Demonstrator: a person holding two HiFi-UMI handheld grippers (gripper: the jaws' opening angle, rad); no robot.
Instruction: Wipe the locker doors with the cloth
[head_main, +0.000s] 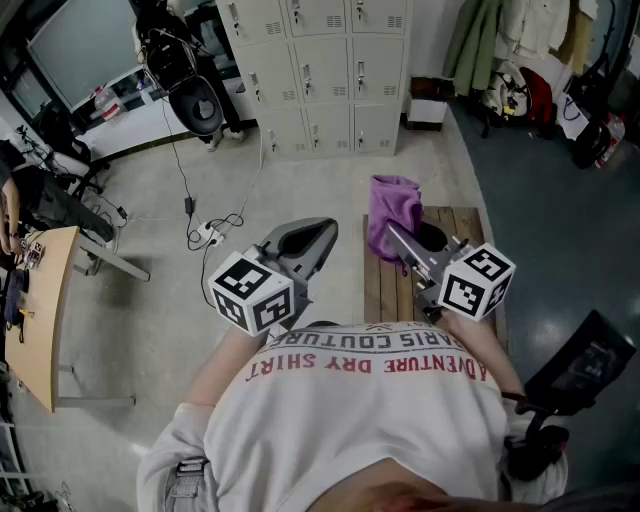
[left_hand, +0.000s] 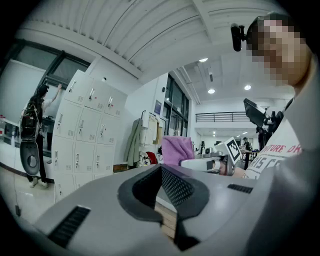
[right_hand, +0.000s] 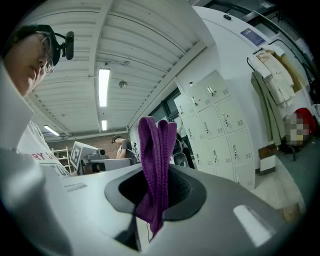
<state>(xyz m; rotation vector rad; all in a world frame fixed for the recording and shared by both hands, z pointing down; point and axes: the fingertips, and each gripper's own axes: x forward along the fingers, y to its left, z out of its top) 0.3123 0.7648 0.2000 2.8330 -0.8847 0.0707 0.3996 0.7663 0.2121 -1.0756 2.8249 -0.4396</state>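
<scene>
The pale grey lockers stand across the room, well ahead of both grippers; they also show in the left gripper view and the right gripper view. A purple cloth is bunched up at the tip of my right gripper, which is shut on it. In the right gripper view the cloth stands up in folds from between the jaws of that gripper. My left gripper is held level beside it, shut with nothing in it. From there I see the cloth to the right.
A wooden pallet lies on the floor under the right gripper. Cables and a power strip trail across the concrete floor at left. A wooden desk stands far left, and hung coats are right of the lockers. A person stands left of the lockers.
</scene>
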